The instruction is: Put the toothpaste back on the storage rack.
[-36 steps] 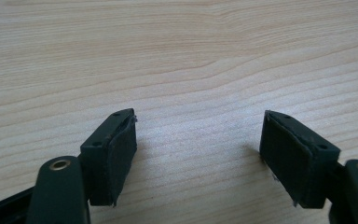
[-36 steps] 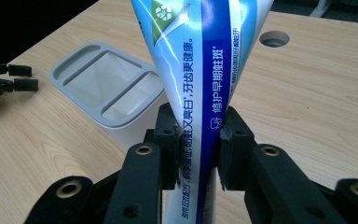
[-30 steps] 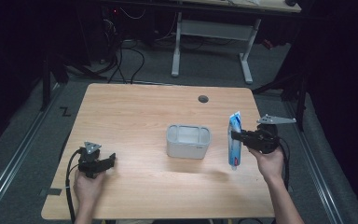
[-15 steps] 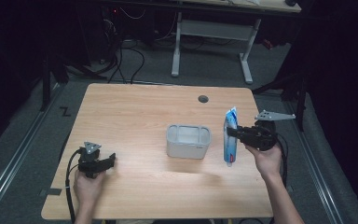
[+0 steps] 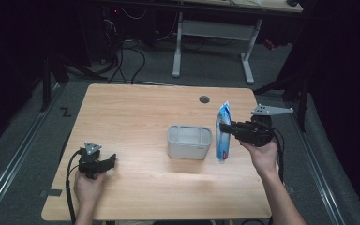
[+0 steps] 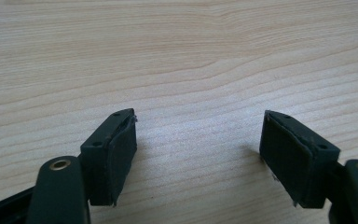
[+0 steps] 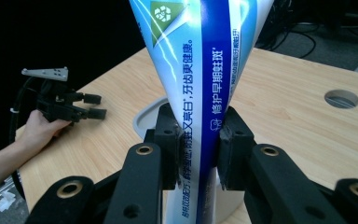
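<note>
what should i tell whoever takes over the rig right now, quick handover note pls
Right gripper: shut on the toothpaste tube, held upright in the air just right of the grey bin.
Left gripper: open, holding nothing, resting low on the table at its near left.
Done: tube picked up and brought beside the bin.
Left: the tube is not in the bin yet; it likely goes over the rim and gets released inside. The bin looks empty from the high view.

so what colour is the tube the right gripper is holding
Blue and white toothpaste tube with a green corner patch, clearest in the right gripper view.
</note>
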The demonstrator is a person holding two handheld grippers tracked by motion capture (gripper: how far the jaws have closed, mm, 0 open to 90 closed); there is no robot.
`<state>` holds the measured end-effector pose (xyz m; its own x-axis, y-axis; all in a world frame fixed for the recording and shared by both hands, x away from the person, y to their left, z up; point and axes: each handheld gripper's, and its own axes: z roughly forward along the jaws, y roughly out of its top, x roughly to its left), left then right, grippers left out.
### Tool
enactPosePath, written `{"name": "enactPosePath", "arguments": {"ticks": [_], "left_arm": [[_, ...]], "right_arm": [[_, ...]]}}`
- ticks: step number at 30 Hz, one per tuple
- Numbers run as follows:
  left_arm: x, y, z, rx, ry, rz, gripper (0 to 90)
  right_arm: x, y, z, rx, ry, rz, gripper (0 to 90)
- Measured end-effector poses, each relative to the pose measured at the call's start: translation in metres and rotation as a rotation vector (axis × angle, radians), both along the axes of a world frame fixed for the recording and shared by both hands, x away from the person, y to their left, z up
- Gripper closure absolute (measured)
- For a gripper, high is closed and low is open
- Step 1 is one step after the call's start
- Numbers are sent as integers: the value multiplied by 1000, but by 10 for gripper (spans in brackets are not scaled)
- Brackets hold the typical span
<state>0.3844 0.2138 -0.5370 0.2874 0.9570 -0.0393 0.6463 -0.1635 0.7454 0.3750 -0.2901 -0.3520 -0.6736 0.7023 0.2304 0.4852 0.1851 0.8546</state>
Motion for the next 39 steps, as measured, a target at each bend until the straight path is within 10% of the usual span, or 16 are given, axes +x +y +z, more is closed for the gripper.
{"name": "enactPosePath", "arguments": {"ticks": [39], "left_arm": [[0,0,0,-4,0,1,281]], "right_arm": [[27,46,29,31,-97,57,732]]}}
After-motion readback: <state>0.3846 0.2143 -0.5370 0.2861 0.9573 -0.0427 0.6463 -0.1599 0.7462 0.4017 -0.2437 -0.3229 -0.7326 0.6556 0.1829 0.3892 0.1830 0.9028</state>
